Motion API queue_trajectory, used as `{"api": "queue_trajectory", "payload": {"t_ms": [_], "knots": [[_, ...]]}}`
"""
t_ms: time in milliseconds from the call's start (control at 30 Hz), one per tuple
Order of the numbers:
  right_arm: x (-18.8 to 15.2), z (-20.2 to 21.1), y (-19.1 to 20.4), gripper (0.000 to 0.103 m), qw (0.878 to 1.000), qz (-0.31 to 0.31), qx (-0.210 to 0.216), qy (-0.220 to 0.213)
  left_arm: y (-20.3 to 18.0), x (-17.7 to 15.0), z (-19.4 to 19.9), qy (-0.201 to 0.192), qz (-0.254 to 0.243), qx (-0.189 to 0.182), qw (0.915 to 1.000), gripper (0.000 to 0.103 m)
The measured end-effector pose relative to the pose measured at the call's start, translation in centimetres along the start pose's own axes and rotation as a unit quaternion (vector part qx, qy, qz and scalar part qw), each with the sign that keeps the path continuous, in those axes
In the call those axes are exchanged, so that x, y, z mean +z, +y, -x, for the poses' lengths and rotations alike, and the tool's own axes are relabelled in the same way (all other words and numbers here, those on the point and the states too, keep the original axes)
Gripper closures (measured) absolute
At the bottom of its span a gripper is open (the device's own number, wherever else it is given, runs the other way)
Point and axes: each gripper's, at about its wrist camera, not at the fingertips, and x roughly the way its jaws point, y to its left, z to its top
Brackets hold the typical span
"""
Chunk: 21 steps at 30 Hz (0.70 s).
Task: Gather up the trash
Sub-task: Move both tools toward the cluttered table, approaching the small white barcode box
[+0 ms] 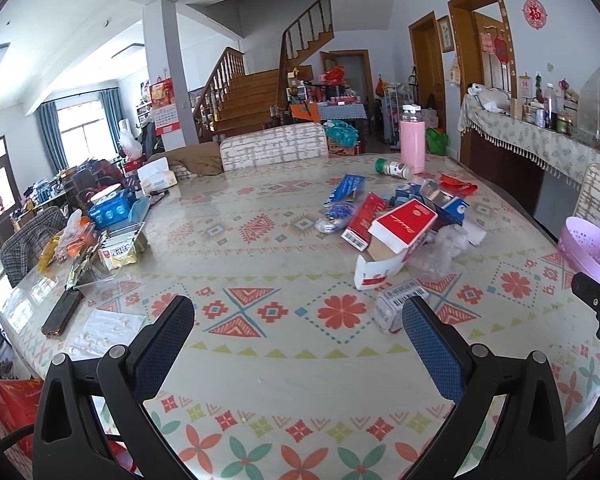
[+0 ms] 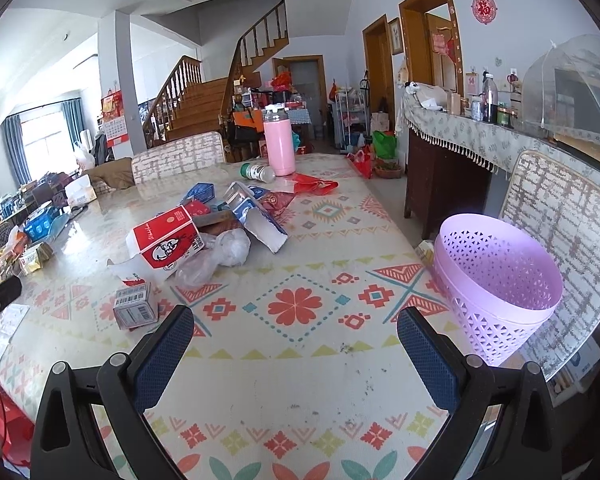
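A heap of trash lies mid-table: a red-and-white food carton, crumpled clear plastic, a small barcoded box, blue and red cartons and a tipped green-capped bottle. A lilac perforated basket stands at the table's right edge. My left gripper is open and empty, just short of the barcoded box. My right gripper is open and empty, left of the basket.
A pink flask stands at the table's far end. Snack packets, a clear tray and a phone crowd the table's left side. Chairs stand at the far and right sides; a sideboard lies beyond.
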Motion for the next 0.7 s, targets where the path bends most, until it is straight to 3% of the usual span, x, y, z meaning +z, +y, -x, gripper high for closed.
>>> {"api": "queue_trajectory", "payload": {"t_ms": [533, 700], "knots": [[-0.7, -1.3, -1.3, 0.000, 1.000, -0.015, 0.008, 0.019, -2.4, -0.7, -2.4, 0.044, -0.016, -0.030, 0.9985, 0.000], [-1.0, -2.5, -1.6, 0.000, 0.999, -0.016, 0.008, 0.032, -1.9, -1.0, -4.1, 0.063, -0.008, -0.056, 0.9964, 0.000]]}}
